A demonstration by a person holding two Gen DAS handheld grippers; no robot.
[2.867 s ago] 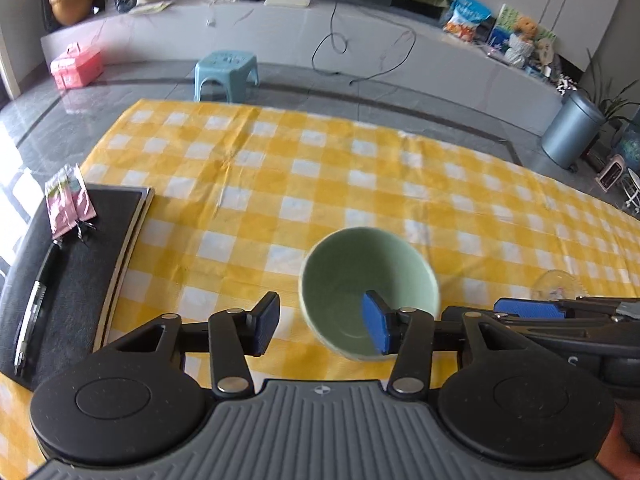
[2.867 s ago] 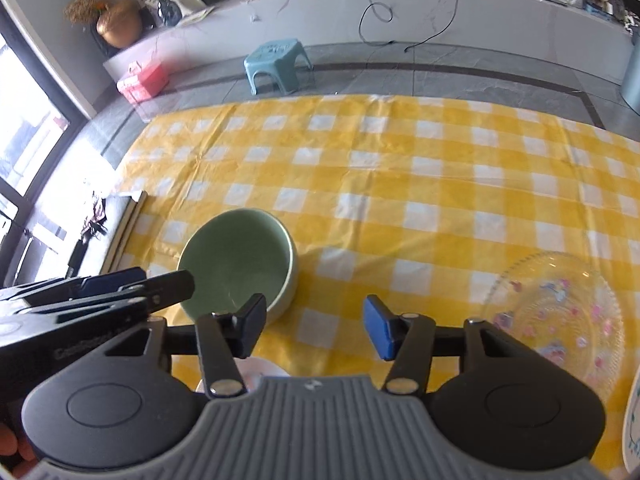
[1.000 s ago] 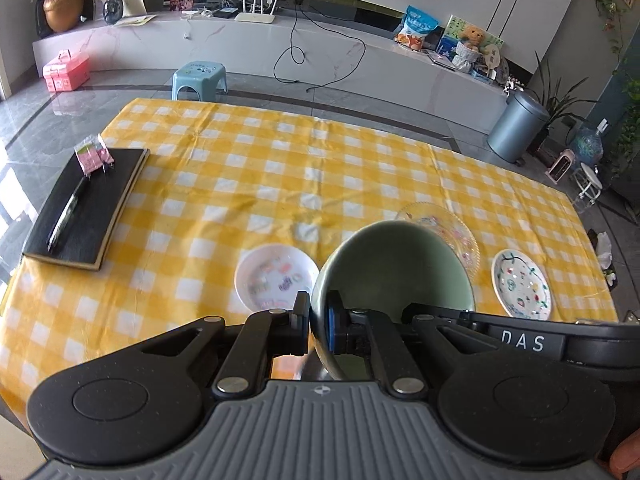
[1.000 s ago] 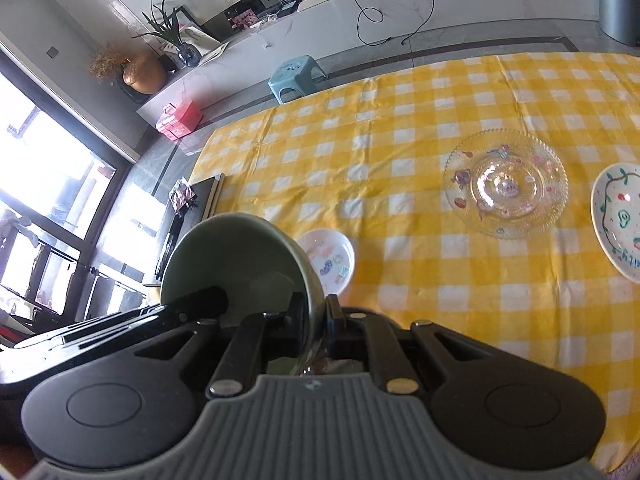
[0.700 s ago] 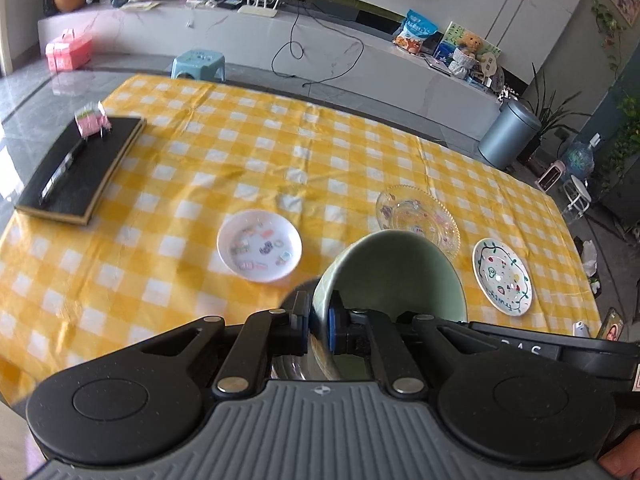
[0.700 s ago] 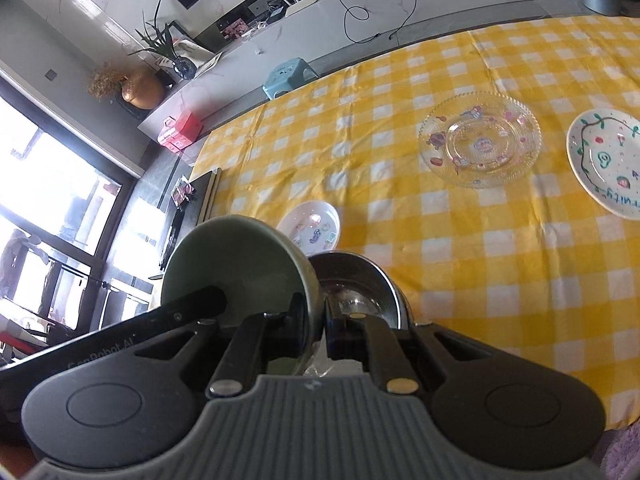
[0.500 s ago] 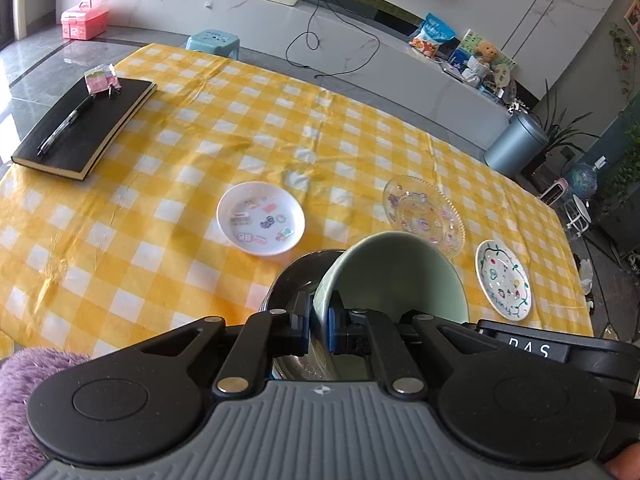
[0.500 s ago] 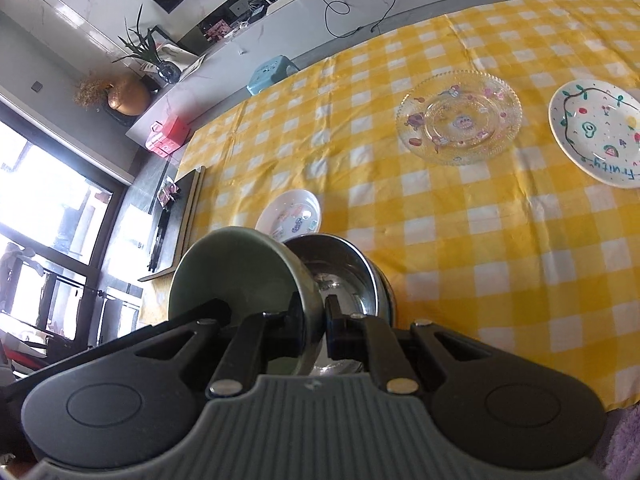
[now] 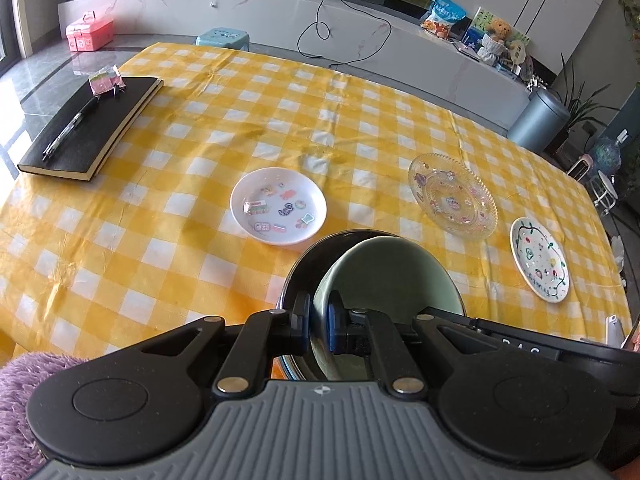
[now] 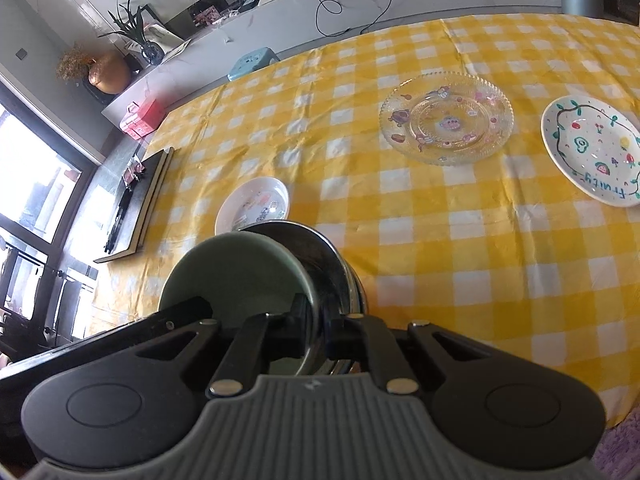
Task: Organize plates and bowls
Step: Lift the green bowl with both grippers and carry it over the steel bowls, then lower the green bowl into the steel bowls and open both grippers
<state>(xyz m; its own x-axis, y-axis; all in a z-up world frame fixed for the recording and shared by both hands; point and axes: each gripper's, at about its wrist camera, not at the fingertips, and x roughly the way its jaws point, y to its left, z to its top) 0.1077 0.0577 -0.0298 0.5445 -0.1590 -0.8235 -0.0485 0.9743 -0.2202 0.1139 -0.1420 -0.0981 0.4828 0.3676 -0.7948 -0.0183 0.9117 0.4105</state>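
your left gripper (image 9: 318,328) & right gripper (image 10: 319,326) both clamp the green bowl (image 9: 384,268) rim, bowl tilted inside the steel bowl (image 10: 332,256); white sticker plate (image 9: 279,205) just beyond the steel bowl.

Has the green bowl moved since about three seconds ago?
Yes. The green bowl, then flat on the checked tablecloth beyond the sticker plate, now sits nearer, gripped by both grippers, over the steel bowl.
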